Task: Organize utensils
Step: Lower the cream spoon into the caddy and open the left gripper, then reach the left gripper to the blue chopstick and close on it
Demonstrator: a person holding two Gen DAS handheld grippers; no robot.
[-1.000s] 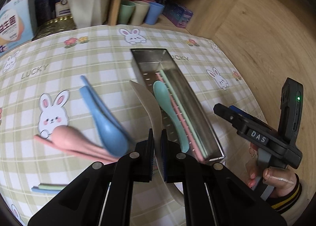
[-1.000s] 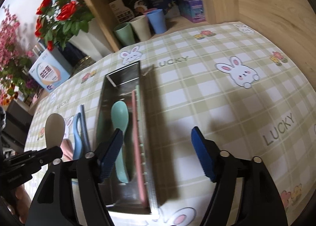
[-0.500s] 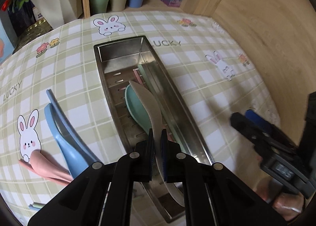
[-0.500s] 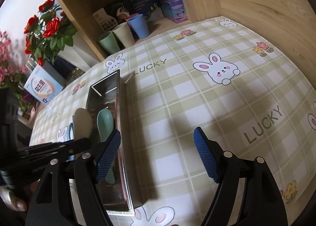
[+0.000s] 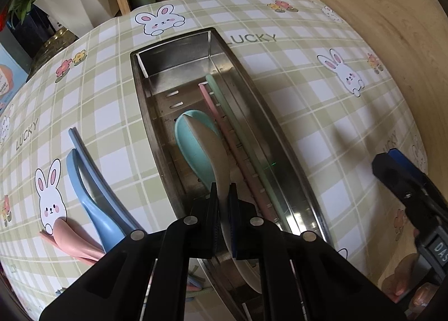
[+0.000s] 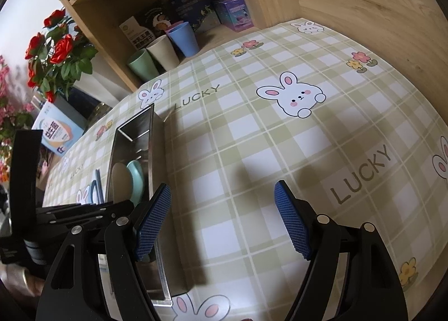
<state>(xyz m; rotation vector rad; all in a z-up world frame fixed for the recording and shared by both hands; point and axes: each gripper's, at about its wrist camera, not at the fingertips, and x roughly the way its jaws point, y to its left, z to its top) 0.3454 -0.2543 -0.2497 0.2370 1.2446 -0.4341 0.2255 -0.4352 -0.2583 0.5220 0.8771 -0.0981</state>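
Checked bunny-print surface (image 5: 280, 74), metal tray (image 5: 291, 158) in the middle. Left claw (image 5: 222, 203) is clamped on the beige spoon (image 5: 212, 158), held lengthwise over the tray atop the teal spoon (image 5: 187, 136). Right claw (image 6: 224, 220) gapes empty beside the tray.

Left gripper (image 5: 223, 200): pointed steeply down above the steel tray (image 5: 288, 150), jaws clamped. Right gripper (image 6: 222, 220): jaws wide apart, just right of the tray.
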